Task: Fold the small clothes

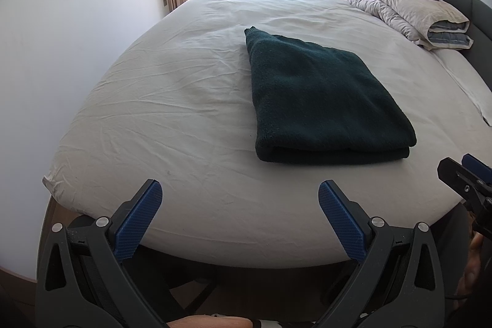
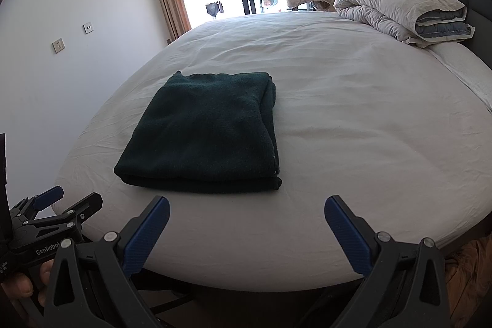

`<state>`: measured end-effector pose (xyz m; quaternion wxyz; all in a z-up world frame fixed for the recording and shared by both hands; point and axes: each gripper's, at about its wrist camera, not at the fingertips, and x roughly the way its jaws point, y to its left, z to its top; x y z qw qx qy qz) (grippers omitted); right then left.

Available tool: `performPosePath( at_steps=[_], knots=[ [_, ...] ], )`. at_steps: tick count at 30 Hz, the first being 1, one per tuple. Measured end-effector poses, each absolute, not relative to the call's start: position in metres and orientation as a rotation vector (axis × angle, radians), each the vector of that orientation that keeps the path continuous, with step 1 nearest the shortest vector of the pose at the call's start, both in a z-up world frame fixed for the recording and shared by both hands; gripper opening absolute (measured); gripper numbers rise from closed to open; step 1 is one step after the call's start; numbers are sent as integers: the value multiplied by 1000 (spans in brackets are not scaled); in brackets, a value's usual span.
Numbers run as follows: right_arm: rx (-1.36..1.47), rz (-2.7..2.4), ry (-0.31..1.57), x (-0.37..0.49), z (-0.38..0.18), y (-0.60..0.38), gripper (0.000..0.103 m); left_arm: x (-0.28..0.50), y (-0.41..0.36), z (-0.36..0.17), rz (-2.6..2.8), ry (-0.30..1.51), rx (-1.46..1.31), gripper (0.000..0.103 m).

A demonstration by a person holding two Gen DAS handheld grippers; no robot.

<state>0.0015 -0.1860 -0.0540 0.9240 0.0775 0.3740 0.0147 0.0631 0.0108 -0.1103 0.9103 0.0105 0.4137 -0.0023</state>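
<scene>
Left wrist view, from the left: bare wrinkled sheet [image 1: 160, 100] fills the near-left corner of the bed, then the folded dark green garment [image 1: 319, 100] lies flat mid-bed, its thick folded edge nearest. Left gripper [image 1: 240, 189] and right gripper [image 2: 247, 203] both hang spread wide off the bed's near edge, holding nothing.

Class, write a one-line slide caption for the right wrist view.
Open right gripper hovers at the bed edge before a folded dark green garment; left gripper alongside.
</scene>
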Motion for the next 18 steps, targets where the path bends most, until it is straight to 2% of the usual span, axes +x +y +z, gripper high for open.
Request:
performPosePath(
  at_steps=[18],
  knots=[
    [167, 35, 775, -5, -61, -183, 103, 64, 13, -112, -6, 860, 19, 103]
  ],
)
